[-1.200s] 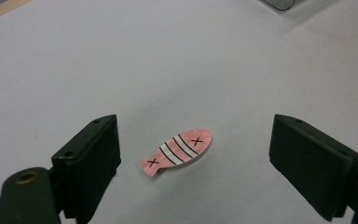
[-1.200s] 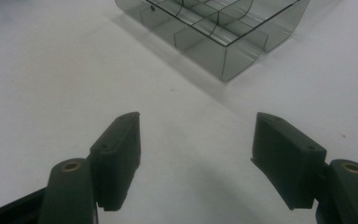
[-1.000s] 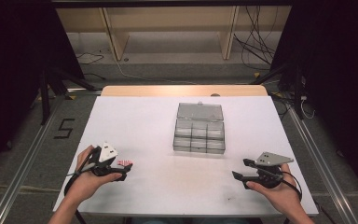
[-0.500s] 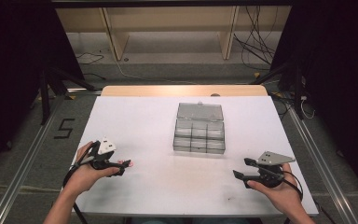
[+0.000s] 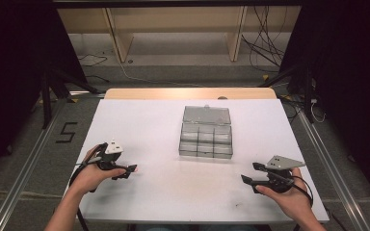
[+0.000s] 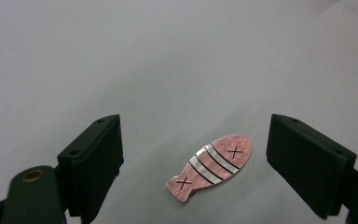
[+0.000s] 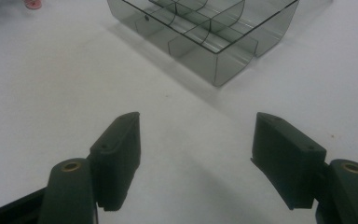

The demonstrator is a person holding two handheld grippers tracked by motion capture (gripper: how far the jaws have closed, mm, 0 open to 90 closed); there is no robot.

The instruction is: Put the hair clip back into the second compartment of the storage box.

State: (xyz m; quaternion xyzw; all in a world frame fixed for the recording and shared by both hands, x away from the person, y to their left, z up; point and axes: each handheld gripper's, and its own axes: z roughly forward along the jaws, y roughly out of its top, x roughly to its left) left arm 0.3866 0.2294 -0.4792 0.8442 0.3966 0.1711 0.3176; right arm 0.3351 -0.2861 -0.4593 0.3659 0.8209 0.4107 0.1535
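Straddling the pink fish tag [image 6: 210,167] with the left gripper [image 6: 193,158], jaws wide open, nothing held.
Tag flat on the white table [image 5: 164,125], long axis diagonal across the gap, nearer the right-hand jaw; right gripper [image 5: 250,173] well apart, open, empty.

Bright even light, soft shadows, slight blur

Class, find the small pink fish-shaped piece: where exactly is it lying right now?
In the left gripper view, the pink fish piece lies flat on the white table, between the open left gripper jaws and touching neither. The high view puts it near the table's front-left.
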